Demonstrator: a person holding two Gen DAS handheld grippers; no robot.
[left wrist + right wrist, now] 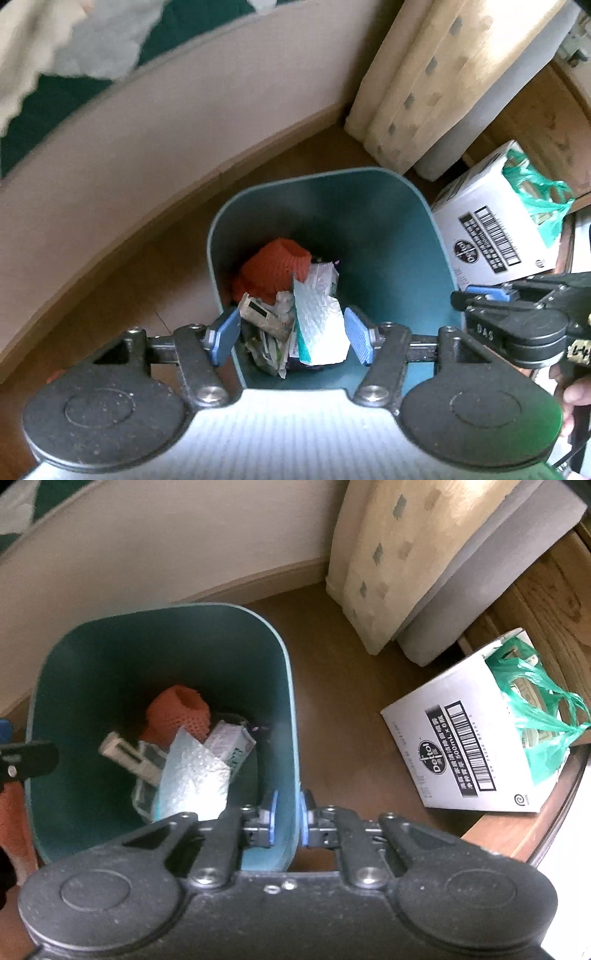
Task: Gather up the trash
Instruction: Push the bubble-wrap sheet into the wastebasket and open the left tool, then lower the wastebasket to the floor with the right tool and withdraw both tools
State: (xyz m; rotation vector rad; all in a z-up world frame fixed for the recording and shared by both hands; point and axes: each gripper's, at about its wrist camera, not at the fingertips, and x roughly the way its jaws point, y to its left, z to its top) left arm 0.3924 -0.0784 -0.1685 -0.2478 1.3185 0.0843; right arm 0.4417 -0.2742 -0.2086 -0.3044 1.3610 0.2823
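Jaws of your left gripper (291, 338) gape empty above the trash (295, 306) inside the teal bin (291, 716); right gripper (287, 818) straddles its rim narrowly. Steady the bin; lift clear.

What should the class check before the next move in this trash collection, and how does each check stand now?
1. Left gripper empty, jaws open above the bin: ok.
2. Trash lies inside the teal bin: ok; the bubble mailer and orange foam net are in it.
3. Bin upright on the floor: ok.
4. Right gripper straddles the bin's right wall; pads free of it: cannot tell.
5. Cardboard box stands apart from the bin and both grippers: ok.
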